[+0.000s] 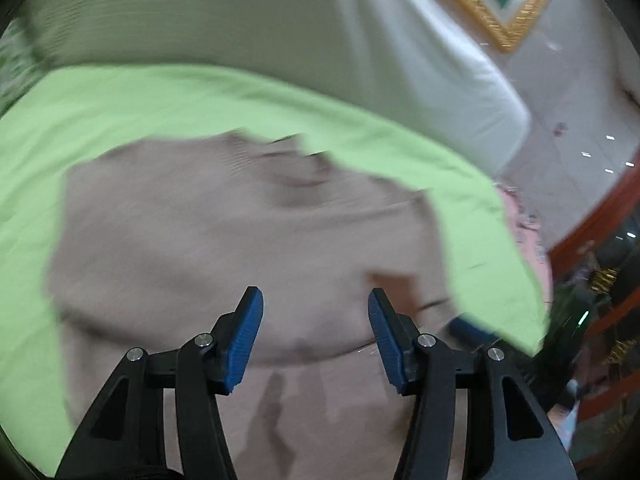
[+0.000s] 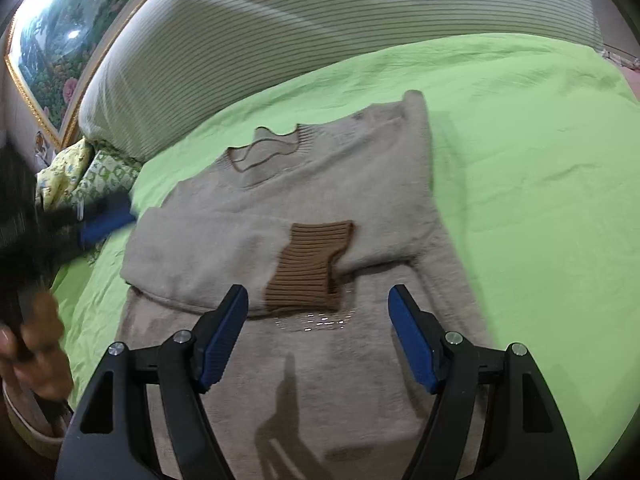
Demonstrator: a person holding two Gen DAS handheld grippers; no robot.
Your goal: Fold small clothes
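My beige knitted sweater (image 2: pixel 304 208) lies flat on the green bed sheet (image 2: pixel 520 160), one brown-cuffed sleeve (image 2: pixel 308 264) folded across it. My left hand-held gripper (image 1: pixel 315 336) and right hand-held gripper (image 2: pixel 318 334) are both spread, empty, above its hem. The left view is motion-blurred.

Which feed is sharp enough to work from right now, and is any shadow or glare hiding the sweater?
Left wrist view: heavy motion blur smears the sweater and green sheet. Right wrist view: sharp; sweater and brown cuff read clearly, only a gripper shadow on its lower part, with strong fisheye bending at the edges.
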